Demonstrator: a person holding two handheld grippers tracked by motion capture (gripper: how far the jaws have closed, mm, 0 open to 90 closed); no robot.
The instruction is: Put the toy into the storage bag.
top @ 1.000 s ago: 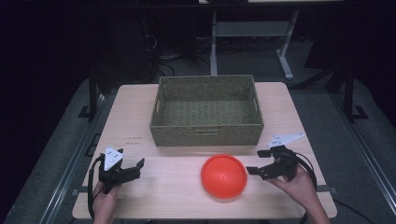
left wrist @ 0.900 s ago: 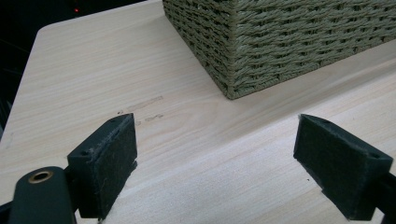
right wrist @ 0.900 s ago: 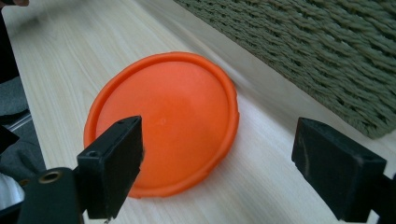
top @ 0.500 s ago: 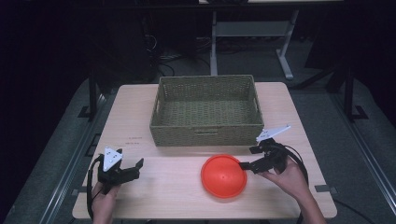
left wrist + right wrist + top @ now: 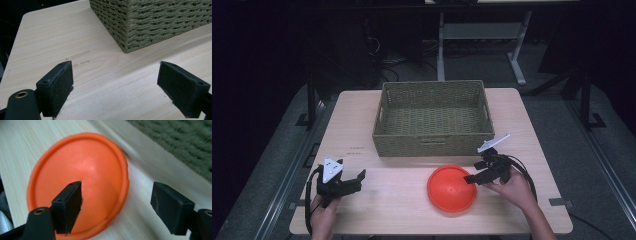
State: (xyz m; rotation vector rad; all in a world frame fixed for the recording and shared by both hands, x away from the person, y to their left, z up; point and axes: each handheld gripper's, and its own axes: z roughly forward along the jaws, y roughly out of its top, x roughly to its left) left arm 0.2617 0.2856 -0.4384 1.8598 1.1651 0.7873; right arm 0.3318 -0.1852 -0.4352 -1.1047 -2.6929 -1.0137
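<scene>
Orange plate (image 5: 451,188) rim between spread right tool (image 5: 473,176) pads.

Basket (image 5: 433,119) sits on the desk (image 5: 362,107), centred toward the far edge. Plate (image 5: 452,188) lies on the desk just in front of the basket, right of centre, apart from it. Right tool (image 5: 472,179) at the plate's right rim, one jaw over the plate. Left tool (image 5: 358,177) near the front left corner, well apart from plate and basket.

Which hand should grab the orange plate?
Right. The right tool hangs open at the round orange plastic plate, one jaw over its rim. The left tool sits far off.
</scene>
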